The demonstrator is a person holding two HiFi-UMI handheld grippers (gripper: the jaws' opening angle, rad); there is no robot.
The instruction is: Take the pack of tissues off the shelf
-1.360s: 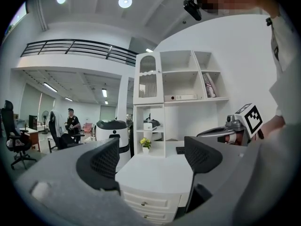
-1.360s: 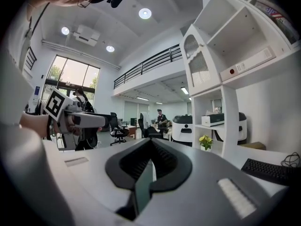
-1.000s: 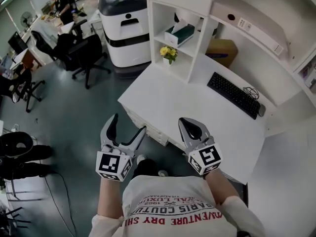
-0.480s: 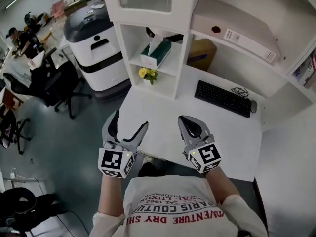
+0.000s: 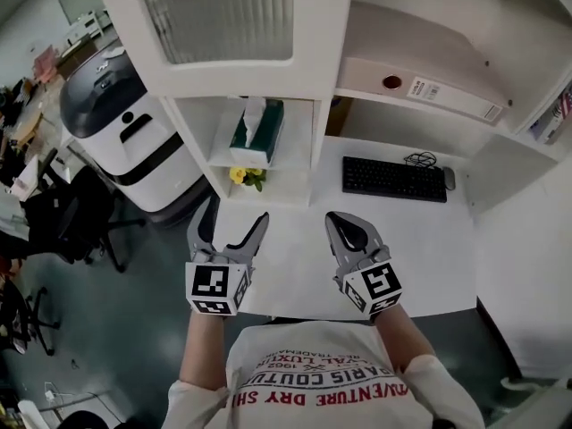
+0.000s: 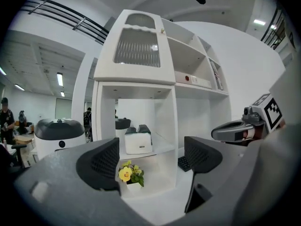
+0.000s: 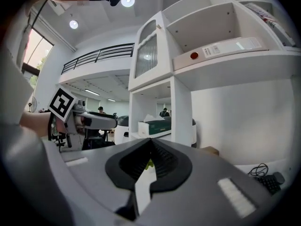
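Pack of tissues (image 5: 258, 134) well beyond left gripper (image 5: 234, 214)

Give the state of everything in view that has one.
Left gripper: open, empty.
Right gripper: shut, empty.
Tissue box: on the shelf, untouched, a tissue sticking up.
Flower pot: upright, below the tissue box.
Cabinet door: closed.
Keyboard: flat on the desk.
Binder: lying flat.
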